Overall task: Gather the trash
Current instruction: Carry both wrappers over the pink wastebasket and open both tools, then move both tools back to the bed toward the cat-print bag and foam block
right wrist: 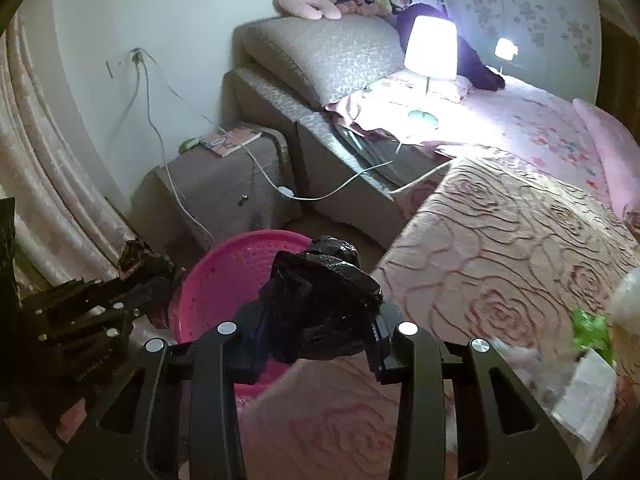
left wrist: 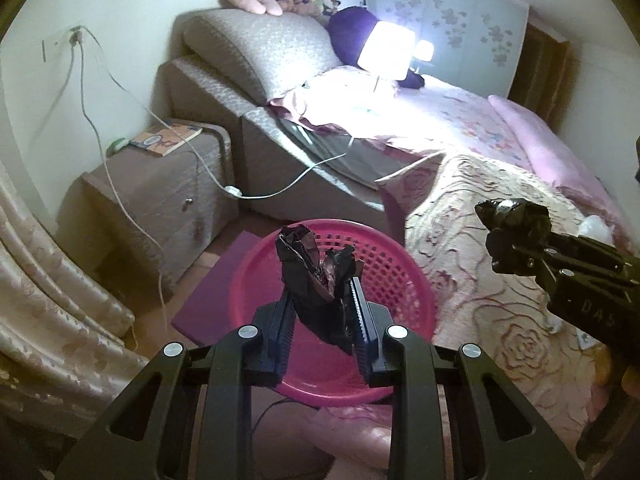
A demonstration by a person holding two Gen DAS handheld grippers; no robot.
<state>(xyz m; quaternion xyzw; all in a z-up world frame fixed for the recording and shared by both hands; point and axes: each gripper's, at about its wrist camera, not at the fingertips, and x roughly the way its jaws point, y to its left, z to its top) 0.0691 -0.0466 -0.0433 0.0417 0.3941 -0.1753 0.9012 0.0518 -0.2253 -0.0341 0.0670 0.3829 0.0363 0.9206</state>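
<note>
Dark crumpled wrapper (left wrist: 316, 276) pinched tight in left tongs (left wrist: 323, 300), held over pink basket (left wrist: 400, 276) on the floor, likely for dropping. Black bag wad (right wrist: 320, 300) clamped in right tongs (right wrist: 316, 344), over bed (right wrist: 500, 240) edge beside basket.

Both wrist views look steeply down, close over the basket (left wrist: 384, 276) (right wrist: 224, 276) (bed (left wrist: 500, 152) (right wrist: 520, 220) upper right).
</note>
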